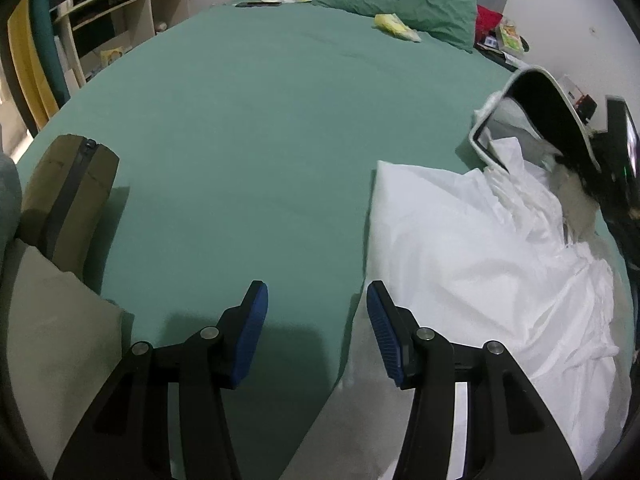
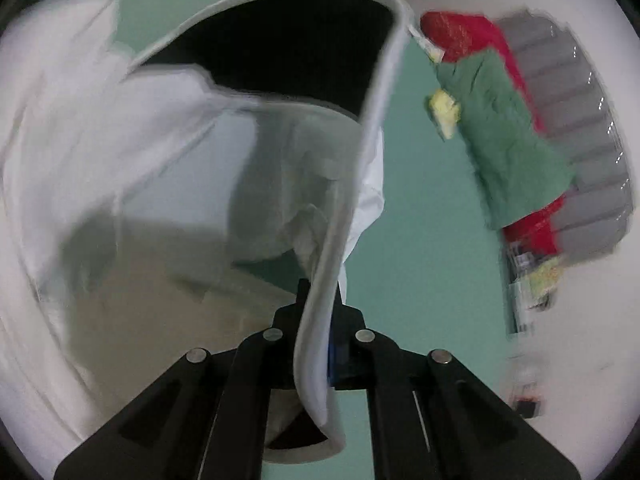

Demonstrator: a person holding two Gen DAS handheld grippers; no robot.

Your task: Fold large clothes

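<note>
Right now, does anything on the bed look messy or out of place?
Yes. The white garment lies crumpled in a heap at the bed's right side, not spread flat. The right gripper is shut on the rim of a bag with white cloth inside. The left gripper is open and empty.

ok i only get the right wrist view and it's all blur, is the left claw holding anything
Observer: No, the left claw is open and empty, over the green bed sheet.
Operator: where's the white stuff lying
Observer: The crumpled white garment lies on the sheet just right of the left claw, its far end at the mouth of the pale-rimmed black bag.
Operator: anything on the other side
Observer: An olive zippered fabric bag lies left of the claw, beside a beige folded cloth.
</note>
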